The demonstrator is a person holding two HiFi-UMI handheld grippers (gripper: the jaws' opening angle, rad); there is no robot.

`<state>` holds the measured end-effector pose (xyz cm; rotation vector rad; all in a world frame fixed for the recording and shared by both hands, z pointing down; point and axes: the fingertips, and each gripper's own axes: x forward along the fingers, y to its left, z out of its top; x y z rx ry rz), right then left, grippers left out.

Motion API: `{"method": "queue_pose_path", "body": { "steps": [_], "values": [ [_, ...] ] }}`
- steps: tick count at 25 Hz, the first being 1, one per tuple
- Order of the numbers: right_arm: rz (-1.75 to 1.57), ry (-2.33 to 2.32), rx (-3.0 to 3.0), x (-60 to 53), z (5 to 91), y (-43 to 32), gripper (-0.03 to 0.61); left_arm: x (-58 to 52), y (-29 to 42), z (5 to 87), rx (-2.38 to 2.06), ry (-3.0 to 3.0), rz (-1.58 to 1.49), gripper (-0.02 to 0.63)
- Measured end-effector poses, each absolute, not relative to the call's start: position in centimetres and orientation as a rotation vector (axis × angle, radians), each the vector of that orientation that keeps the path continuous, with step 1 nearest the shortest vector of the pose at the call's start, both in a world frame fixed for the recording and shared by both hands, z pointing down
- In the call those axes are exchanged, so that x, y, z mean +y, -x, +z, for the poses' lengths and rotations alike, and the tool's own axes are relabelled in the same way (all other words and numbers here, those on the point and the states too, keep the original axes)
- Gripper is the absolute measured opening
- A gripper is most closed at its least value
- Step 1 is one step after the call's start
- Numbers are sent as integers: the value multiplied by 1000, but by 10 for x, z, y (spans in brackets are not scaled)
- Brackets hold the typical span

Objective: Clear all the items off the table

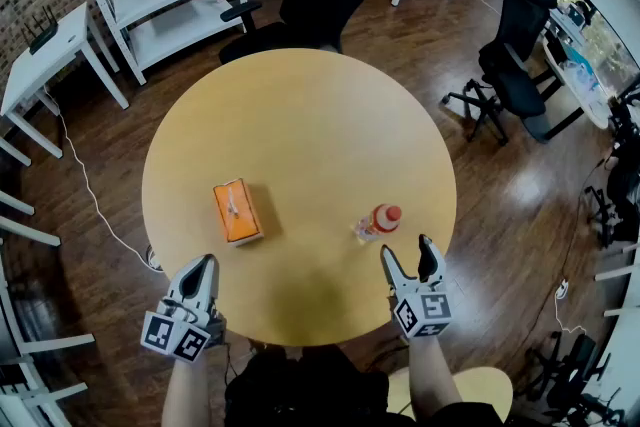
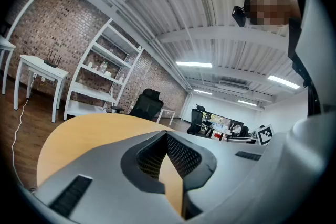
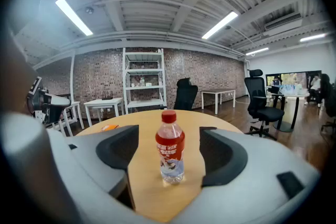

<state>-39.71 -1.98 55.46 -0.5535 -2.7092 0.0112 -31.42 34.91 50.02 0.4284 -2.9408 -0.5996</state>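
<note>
Right tool [image 1: 405, 249], jaws spread wide on nothing, faces upright bottle [image 1: 380, 220] just ahead; left tool [image 1: 206, 262] closed.

table [image 1: 300, 105]: smooth matt wood | bottle [image 1: 378, 221]: clear glossy plastic | floor [image 1: 520, 205]: glossy wood

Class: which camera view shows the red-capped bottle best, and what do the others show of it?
The right gripper view: the bottle stands upright, large and centred, between open jaws. The head view shows it small, from above, just ahead of the right gripper. The left gripper view shows none of it.
</note>
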Motion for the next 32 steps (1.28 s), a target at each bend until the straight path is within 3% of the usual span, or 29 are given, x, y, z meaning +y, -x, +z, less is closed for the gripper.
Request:
{"method": "queue_pose_path", "body": {
  "steps": [2,21,24,32],
  "values": [
    [15,552,-2704,-20,567,417,396,344,328,511,-2938,-412,-618,-9],
    [-5,559,-2670,6,627,482,396,360,337,538,-2916,-233,-632,-9],
    [-42,560,-2628,15,626,484,333,375,335,535,-2913,-209,-660,-9],
    [-44,556,-2709,19,576,479,321,398,357,487,-3035,-309,-642,-9]
  ]
}}
